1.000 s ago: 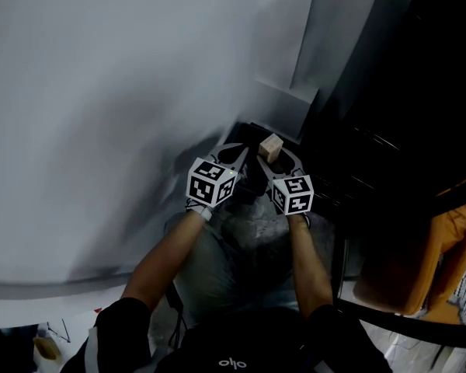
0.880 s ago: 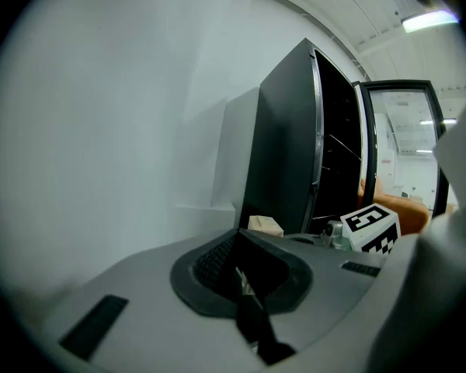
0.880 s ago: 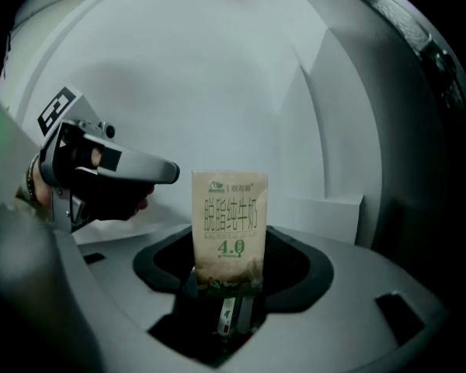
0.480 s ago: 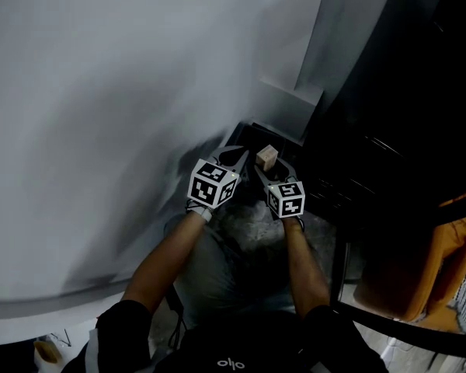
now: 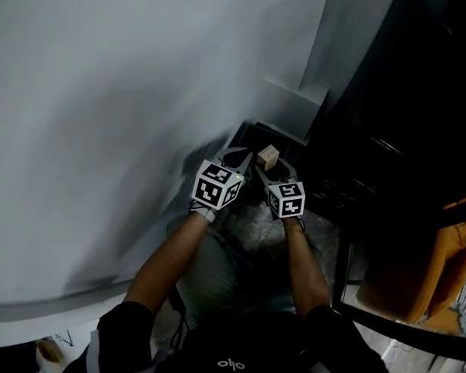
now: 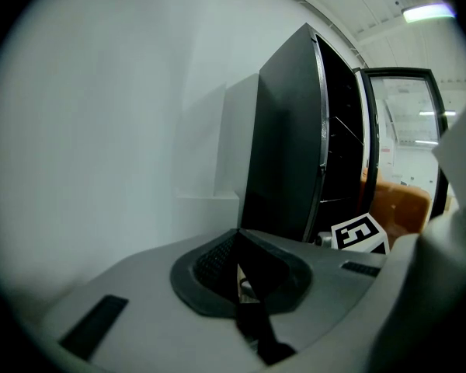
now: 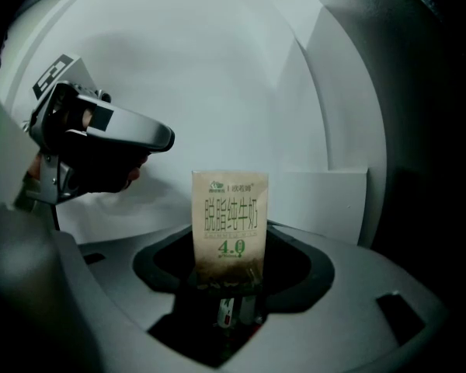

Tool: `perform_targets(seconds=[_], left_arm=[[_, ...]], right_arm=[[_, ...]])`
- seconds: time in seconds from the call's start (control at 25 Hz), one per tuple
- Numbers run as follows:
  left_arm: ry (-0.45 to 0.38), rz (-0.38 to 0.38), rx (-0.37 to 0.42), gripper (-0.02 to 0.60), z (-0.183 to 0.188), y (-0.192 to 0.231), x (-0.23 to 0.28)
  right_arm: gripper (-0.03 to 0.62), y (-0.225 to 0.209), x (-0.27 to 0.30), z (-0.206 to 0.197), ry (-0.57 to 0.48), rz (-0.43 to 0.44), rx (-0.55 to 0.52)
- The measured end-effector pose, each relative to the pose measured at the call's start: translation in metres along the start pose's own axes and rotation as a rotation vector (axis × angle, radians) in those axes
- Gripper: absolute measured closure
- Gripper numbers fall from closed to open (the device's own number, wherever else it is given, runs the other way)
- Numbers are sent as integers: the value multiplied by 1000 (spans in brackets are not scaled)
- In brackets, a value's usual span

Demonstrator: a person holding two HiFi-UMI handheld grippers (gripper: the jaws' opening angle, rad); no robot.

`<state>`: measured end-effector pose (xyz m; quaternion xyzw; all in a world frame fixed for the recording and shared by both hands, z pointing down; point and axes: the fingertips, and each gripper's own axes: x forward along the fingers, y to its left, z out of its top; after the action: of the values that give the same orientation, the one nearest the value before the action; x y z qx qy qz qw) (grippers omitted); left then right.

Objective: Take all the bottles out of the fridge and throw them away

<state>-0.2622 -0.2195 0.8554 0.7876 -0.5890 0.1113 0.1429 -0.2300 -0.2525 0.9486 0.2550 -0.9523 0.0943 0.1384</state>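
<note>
A small beige milk carton [image 5: 268, 157] with green print [image 7: 229, 224] stands upright between the jaws of my right gripper [image 5: 269, 164], which is shut on its lower part [image 7: 231, 286]. My left gripper [image 5: 237, 158] hangs just to the left of it, apart from the carton. In the left gripper view its jaws [image 6: 239, 247] meet in a line with nothing between them. The black fridge [image 5: 396, 107] stands to the right with its door open [image 6: 295, 138]. No bottle shows in any view.
A white wall [image 5: 124, 92] fills the left, with a white ledge [image 5: 291, 99] in the corner. Below the grippers lies a dark box-like opening [image 5: 252, 136] and something pale and crumpled [image 5: 252, 224]. An orange seat [image 5: 443, 255] is at the right.
Both grippers have sunk a little, the right one more, with the carton still in its jaws. They stay side by side.
</note>
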Motion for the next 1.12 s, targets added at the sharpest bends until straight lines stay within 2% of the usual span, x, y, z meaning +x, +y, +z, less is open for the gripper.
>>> perform_targets(seconds=[0.36, 0.72, 0.92, 1.12], left_arm=[[8, 5, -4, 581, -3, 3, 2], [-8, -6, -2, 581, 3, -2, 5], [-39, -29, 4, 581, 12, -13, 6], [-46, -63, 81, 581, 18, -35, 11]], right_arm=[[330, -5, -4, 0, 15, -8, 21], [340, -10, -37, 33, -53, -16, 17], [405, -14, -63, 50, -77, -45, 12], [539, -30, -90, 63, -100, -105, 9]])
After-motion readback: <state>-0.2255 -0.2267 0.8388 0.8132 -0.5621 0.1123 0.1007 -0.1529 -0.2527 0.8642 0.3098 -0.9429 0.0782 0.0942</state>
